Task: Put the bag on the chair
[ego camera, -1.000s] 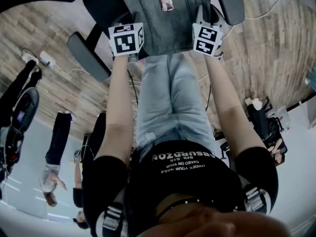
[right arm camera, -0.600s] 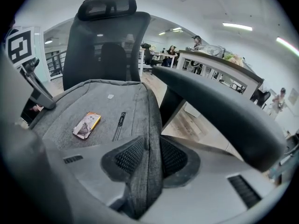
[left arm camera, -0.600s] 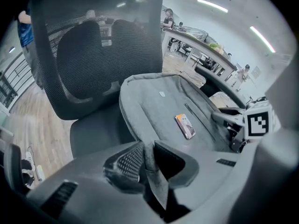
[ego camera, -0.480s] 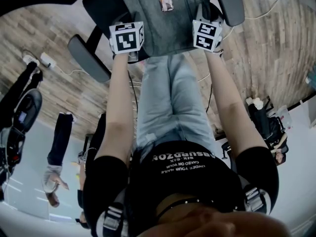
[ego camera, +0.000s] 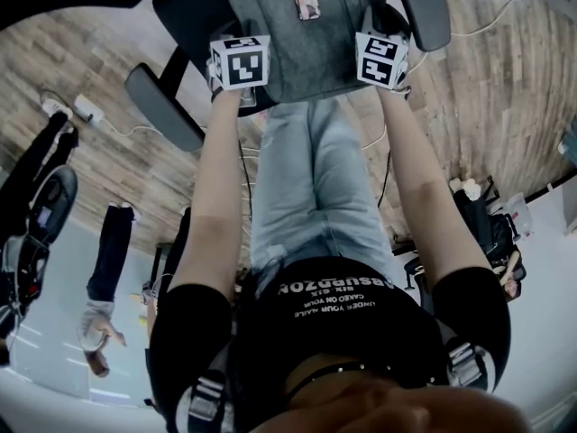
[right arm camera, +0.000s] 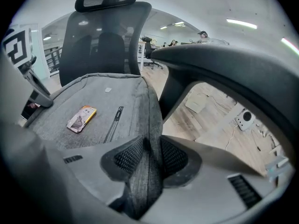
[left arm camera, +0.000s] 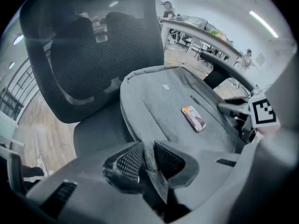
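The bag (ego camera: 297,43) spreads flat over the seat of the chair (ego camera: 185,12), in front of the backrest (left arm camera: 93,45) and between the two armrests, one at the left (ego camera: 162,106), one at the right (ego camera: 424,7). The left gripper (left arm camera: 148,160) pinches the bag's near left edge, the right gripper (right arm camera: 150,157) its near right edge. A small card (ego camera: 306,3) lies on top of the bag, between the grippers. A power strip (ego camera: 77,108) lies on the floor well left of the chair
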Motion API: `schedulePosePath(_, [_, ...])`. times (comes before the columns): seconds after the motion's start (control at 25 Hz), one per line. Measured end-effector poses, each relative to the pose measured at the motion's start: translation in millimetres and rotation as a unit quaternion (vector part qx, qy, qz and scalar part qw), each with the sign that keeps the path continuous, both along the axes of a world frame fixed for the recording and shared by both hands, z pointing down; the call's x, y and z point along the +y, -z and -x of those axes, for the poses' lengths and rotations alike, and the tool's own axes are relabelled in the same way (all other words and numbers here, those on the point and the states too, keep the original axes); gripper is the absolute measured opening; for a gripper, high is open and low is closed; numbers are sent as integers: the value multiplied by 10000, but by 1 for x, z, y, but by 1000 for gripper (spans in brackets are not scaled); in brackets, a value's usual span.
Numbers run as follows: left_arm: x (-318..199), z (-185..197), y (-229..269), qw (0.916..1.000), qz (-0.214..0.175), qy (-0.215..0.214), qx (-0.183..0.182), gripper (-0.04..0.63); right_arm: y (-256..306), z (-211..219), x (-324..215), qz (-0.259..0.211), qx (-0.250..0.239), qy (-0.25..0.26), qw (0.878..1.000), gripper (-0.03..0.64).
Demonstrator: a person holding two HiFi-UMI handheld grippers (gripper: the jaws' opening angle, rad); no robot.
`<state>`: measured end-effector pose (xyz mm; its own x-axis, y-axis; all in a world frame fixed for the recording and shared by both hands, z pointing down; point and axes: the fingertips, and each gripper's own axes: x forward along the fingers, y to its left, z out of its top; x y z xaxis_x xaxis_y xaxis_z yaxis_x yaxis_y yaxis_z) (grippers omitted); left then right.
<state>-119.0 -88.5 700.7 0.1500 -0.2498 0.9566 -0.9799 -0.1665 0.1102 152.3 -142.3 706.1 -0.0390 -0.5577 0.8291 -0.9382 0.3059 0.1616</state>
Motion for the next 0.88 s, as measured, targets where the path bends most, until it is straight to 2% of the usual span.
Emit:
schedulePosePath(0.16, [-1, 2, -17, 9988, 97, -169, -456, 75, -7, 1, -3, 70, -14, 18, 10000, 117])
schedulePosePath(0.28, [0, 2, -27, 9975, 266, -195, -624, 75, -10, 1, -2, 108, 0, 35, 9999, 117])
schedulePosePath(0.64, [-3, 6, -51, 9979, 595, -132, -223, 86, -14, -1, -3, 116, 37, 60, 9999, 120])
schedulePosePath(0.88, [-4, 4, -66, 9943, 760, -611, -424, 86, -16, 0, -3, 161, 35, 59, 9998, 120])
